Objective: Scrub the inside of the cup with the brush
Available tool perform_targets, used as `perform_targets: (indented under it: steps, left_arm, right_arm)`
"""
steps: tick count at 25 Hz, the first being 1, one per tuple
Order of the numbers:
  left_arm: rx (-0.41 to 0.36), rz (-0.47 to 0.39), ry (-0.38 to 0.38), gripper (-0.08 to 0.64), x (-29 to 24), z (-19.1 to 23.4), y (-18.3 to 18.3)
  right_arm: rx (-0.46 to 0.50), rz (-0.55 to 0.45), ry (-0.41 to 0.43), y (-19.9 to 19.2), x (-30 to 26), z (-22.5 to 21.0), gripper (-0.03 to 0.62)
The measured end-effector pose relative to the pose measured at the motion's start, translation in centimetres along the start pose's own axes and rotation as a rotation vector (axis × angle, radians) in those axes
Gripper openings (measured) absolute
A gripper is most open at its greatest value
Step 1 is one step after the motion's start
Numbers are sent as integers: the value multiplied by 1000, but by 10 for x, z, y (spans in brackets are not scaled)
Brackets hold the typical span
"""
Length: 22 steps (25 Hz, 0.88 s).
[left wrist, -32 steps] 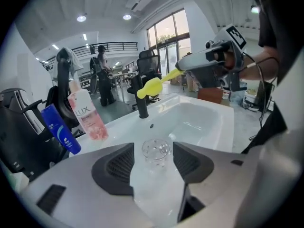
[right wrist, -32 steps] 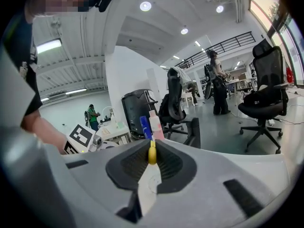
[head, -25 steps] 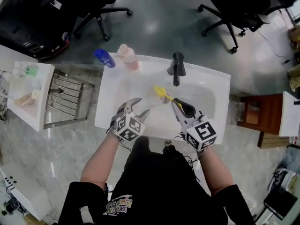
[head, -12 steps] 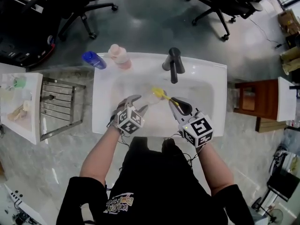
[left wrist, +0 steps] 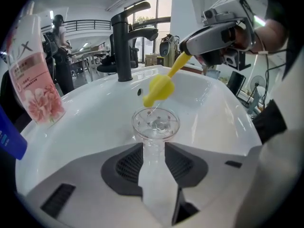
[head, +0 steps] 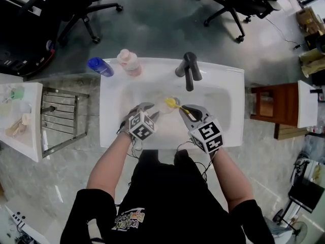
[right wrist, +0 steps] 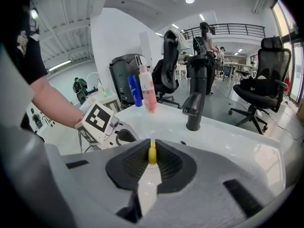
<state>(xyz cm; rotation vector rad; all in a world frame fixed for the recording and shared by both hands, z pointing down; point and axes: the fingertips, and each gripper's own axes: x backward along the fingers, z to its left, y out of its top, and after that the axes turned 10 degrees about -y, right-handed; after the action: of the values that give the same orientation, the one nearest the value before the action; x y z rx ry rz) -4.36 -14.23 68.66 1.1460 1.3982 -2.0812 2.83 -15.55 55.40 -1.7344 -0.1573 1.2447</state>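
Since the clear plastic cup (left wrist: pixel 156 122) looks thin-walled and wet, expect it to be light, springy and slippery. Squeeze hard and it will likely buckle or shoot out of the pads; squeeze too little and the scrubbing may spin it. It sits low in the basin with its wider rim pointing away from you. Your left gripper (head: pixel 149 113) has it by the narrower lower body, which I judge the stiffer place to hold. Its jaws have just been closing and now sit against both sides of the cup.

The yellow brush (left wrist: pixel 160 87) hangs just beyond the rim, its head not yet inside; whether it touches the rim is unclear. Your right gripper (head: pixel 186 111) is clamped tight on the thin handle. The handle looks rigid but smooth, so it may twist in the pads under side load.

Around both lies the white sink (head: pixel 223 103), hard and glossy, with the black faucet (head: pixel 189 71) at its back edge. A pink bottle (head: pixel 128 61) and a blue bottle (head: pixel 100 66) stand at the back left corner, well apart from the work.
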Motion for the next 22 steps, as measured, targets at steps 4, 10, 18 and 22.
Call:
perform_targets:
  steps: [4, 10, 18, 22]
  left_arm:
    - [-8, 15, -26, 121, -4, 1, -3]
    - [-20, 27, -52, 61, -8, -2, -5]
    - [5, -27, -96, 54, -5, -4, 0]
    - [8, -53, -98, 52, -2, -3, 3]
  right_arm:
    - [18, 43, -5, -7, -10, -1, 37]
    - [88, 118, -8, -19, -22, -4, 37]
    - [255, 224, 9, -31, -30, 2, 37]
    - [325, 274, 31, -38, -31, 10, 37]
